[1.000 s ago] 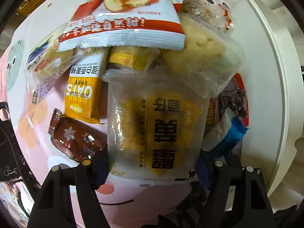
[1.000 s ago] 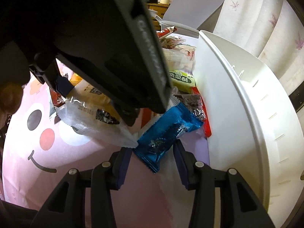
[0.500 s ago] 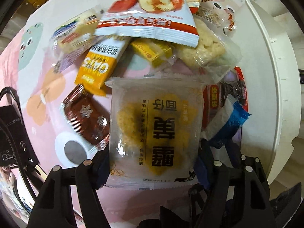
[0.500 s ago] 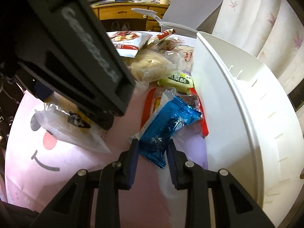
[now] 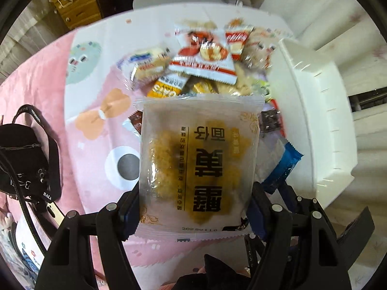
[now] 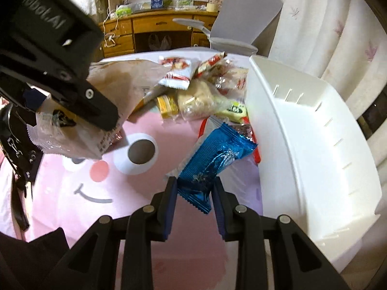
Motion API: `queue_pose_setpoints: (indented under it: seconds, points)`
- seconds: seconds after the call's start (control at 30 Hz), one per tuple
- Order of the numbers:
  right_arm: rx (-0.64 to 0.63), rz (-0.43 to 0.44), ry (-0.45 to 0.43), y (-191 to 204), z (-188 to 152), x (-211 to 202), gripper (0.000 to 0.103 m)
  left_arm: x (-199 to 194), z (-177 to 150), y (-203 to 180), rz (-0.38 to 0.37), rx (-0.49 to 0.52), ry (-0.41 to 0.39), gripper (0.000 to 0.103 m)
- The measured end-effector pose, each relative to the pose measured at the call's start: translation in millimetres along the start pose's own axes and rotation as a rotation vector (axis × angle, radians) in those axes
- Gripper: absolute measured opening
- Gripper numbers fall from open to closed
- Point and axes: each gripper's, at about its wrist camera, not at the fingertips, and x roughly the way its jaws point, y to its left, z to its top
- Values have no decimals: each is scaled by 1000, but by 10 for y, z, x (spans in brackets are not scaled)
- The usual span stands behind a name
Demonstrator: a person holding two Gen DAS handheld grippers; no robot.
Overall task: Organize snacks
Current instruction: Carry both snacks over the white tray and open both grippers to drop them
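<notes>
My left gripper [image 5: 193, 215] is shut on a clear packet with a yellow cake and black characters [image 5: 198, 164] and holds it above the pink cloth. It shows at upper left in the right wrist view [image 6: 72, 130]. My right gripper [image 6: 193, 193] is shut on a blue foil snack [image 6: 212, 159], lifted off the cloth beside the white bin [image 6: 314, 145]. The blue snack also shows in the left wrist view [image 5: 285, 166]. A pile of snacks [image 5: 200, 70] lies further back against the bin.
The white bin [image 5: 314, 120] stands on the right, open side up. A black bag with straps [image 5: 24, 159] lies at the left on the pink cartoon cloth [image 6: 96, 188]. A grey chair [image 6: 241, 24] and a wooden desk [image 6: 154, 31] stand behind.
Both grippers have lifted and pulled back from the pile with their snacks. The right jaws closed onto the blue snack.
</notes>
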Motion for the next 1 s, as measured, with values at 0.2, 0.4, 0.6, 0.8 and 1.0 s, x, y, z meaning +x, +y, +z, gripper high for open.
queue_pose_setpoints:
  seconds: [0.2,0.4,0.6,0.8,1.0]
  points:
    - [27,-18,-58,51,-125,-468,29,-570,-354,125,-53,36,-131,72]
    - [70,-24,-86,-6,-174,-688,29,-840,-671,38,-121,89,-203,72]
    - [93,-36,-108,-130,-259,-980,29,-961,-843,-155,-153,142,-228,72]
    - [84,-28,-121,-326,-282,-1152,29,-1009,-850,-426,-163,169,-248,72]
    - [69,19,-108,-703,-247,-1160,29,-1020,-743,-777,-182,143,-277,72]
